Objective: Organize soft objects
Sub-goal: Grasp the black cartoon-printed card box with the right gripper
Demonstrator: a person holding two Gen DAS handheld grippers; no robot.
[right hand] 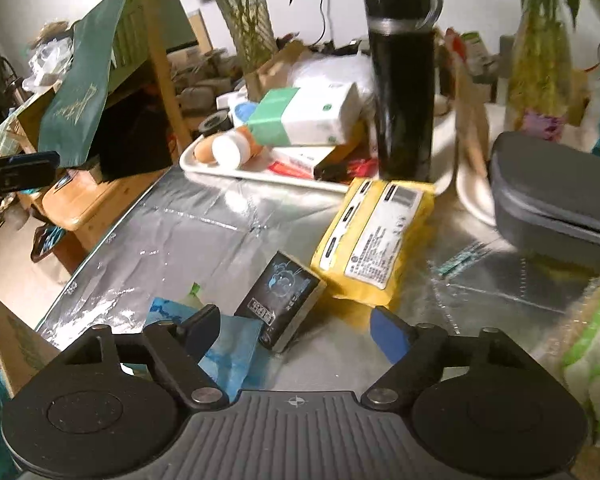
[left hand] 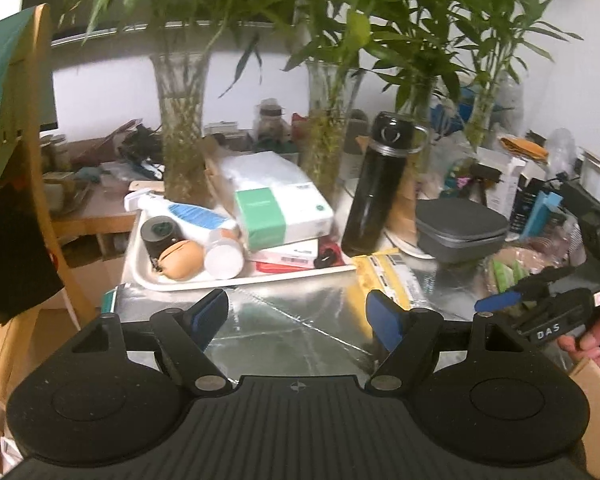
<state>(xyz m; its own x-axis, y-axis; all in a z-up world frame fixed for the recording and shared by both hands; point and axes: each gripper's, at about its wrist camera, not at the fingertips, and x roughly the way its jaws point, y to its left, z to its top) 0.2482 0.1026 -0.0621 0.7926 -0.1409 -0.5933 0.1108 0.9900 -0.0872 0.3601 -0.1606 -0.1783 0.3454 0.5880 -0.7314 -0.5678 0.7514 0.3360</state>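
Observation:
My left gripper (left hand: 298,316) is open and empty above a shiny foil-covered table (left hand: 284,320). My right gripper (right hand: 300,330) is open and empty; it also shows at the right edge of the left wrist view (left hand: 500,302). Just ahead of it lie a dark packet (right hand: 282,298), a blue soft pack (right hand: 232,344) and a yellow soft pack (right hand: 376,240), which also shows in the left wrist view (left hand: 384,276). A green-and-white tissue pack (right hand: 304,114) lies on a white tray (right hand: 256,172); it shows in the left wrist view too (left hand: 284,208). A green-and-white sponge-like bundle (right hand: 592,344) lies at the right.
A black flask (left hand: 380,184) stands behind the yellow pack. A grey case (left hand: 462,228) lies to its right. Glass vases with bamboo (left hand: 182,128) stand at the back. The tray (left hand: 160,280) holds a white tube, a brown pouch and a black roll. A wooden chair (left hand: 28,184) stands left.

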